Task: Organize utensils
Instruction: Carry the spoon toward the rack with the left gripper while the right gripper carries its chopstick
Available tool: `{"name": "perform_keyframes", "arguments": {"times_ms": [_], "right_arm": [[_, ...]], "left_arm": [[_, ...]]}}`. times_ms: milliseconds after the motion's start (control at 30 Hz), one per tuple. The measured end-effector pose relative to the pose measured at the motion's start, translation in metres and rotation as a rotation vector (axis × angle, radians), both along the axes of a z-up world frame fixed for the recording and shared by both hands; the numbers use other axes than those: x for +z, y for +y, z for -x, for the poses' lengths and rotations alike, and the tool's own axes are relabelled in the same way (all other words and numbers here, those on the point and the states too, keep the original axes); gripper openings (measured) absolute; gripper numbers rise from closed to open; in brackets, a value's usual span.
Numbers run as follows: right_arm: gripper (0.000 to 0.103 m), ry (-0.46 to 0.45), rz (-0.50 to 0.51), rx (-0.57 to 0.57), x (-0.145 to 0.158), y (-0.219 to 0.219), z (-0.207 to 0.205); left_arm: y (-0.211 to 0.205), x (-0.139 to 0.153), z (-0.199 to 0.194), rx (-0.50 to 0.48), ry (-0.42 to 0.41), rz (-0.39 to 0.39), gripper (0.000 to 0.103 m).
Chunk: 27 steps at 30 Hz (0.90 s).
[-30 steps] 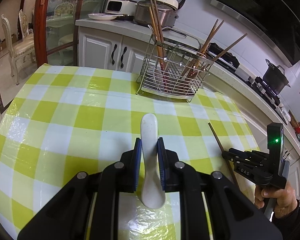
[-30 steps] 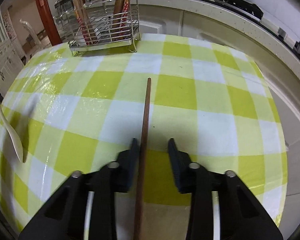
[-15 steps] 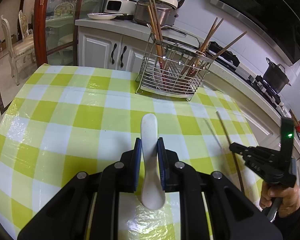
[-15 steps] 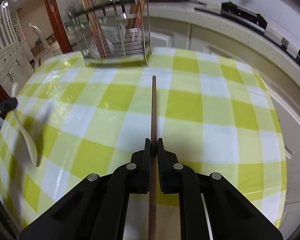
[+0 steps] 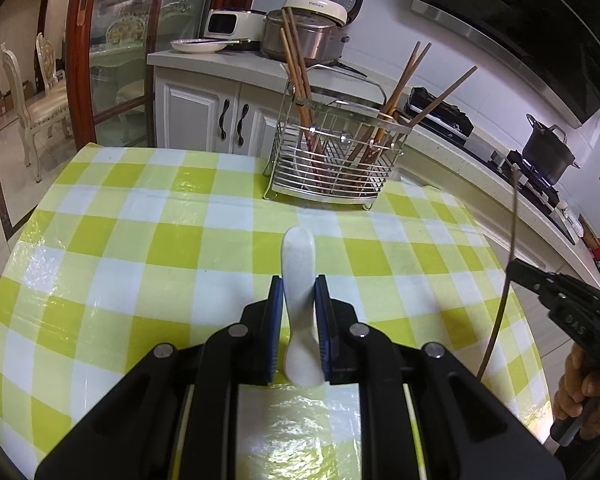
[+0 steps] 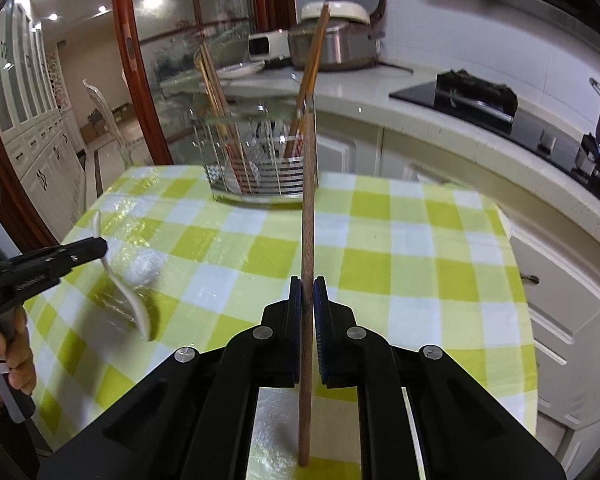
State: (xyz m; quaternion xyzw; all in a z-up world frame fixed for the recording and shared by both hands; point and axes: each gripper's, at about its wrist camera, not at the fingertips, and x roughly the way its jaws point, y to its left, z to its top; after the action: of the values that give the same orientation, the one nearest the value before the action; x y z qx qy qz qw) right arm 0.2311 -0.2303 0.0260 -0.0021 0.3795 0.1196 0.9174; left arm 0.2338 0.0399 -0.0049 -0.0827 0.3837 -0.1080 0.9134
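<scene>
My left gripper (image 5: 298,292) is shut on a white ceramic spoon (image 5: 298,264) and holds it above the checked tablecloth; the spoon also shows in the right wrist view (image 6: 130,296), hanging from the left gripper (image 6: 100,246). My right gripper (image 6: 307,292) is shut on a brown wooden chopstick (image 6: 308,208), lifted off the table and pointing toward the wire utensil basket (image 6: 260,176). In the left wrist view the chopstick (image 5: 510,256) stands nearly upright in the right gripper (image 5: 514,270). The basket (image 5: 336,168) holds several chopsticks.
The table has a yellow and white checked cloth (image 5: 140,248). Behind it runs a white counter (image 5: 220,60) with a rice cooker (image 5: 320,28), a plate and a stove with a black pot (image 5: 548,154). White cabinets lie to the right (image 6: 560,300).
My right gripper closed on the chopstick and lifted it off the table, tilting it up toward the basket. My left gripper kept hold of the spoon, nearly still.
</scene>
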Motion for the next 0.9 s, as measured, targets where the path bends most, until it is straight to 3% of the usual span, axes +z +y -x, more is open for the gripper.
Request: {"name": "perform_keyframes", "arguments": {"times_ms": [567,900], "right_arm": [[0.011,-0.100,-0.015,-0.040,0.025,-0.014,0.031],[0.011,-0.144,-0.040,-0.035,0.045,-0.004,0.018]], "left_arm": [[-0.016,0.019,0.019,-0.026,-0.056,-0.020,0.016],[-0.025,0.043,0.012,-0.047,-0.105,-0.039,0.015]]}}
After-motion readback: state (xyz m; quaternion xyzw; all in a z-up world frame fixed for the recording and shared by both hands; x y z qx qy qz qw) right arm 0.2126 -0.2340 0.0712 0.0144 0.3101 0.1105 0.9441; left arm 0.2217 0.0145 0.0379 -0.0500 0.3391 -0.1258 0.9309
